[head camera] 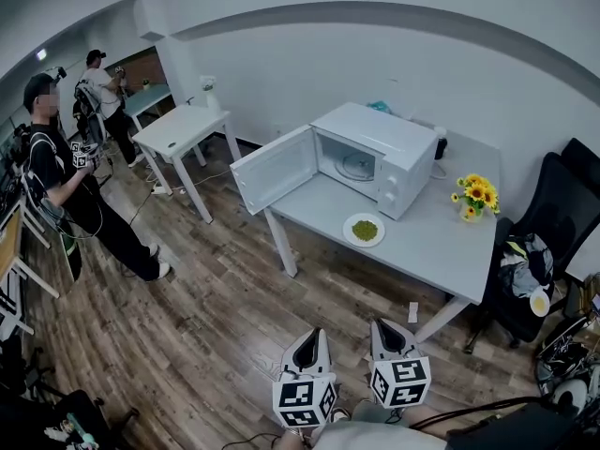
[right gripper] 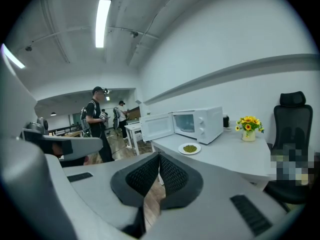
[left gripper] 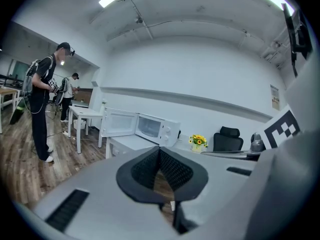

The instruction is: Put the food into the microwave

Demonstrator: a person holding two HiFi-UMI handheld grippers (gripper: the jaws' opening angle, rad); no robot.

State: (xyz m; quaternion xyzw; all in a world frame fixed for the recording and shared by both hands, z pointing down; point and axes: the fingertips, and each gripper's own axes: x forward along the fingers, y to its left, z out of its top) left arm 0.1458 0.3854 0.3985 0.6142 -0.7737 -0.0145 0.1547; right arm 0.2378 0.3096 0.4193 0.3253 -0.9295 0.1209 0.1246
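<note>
Pads (left gripper: 142,170) of black ribbed rubber pressed tip to tip on the left gripper (left gripper: 160,156), nothing between; same on the right gripper (right gripper: 160,160), closed and empty. Both held low, well apart from the pale grey table (head camera: 441,247). Round white plate of green food (head camera: 364,230) on that table, just in front of the white microwave oven (head camera: 380,153), its hinged door (head camera: 273,169) swung wide open, cavity bare but for the glass turntable (head camera: 357,165). Small vase of yellow sunflowers (head camera: 475,198) beside the oven. Judged as the very start: approach not yet made, plate untouched. Next, likely: step close, part one pair of jaws, take the plate by its rim, keep it level, slide it in
</note>
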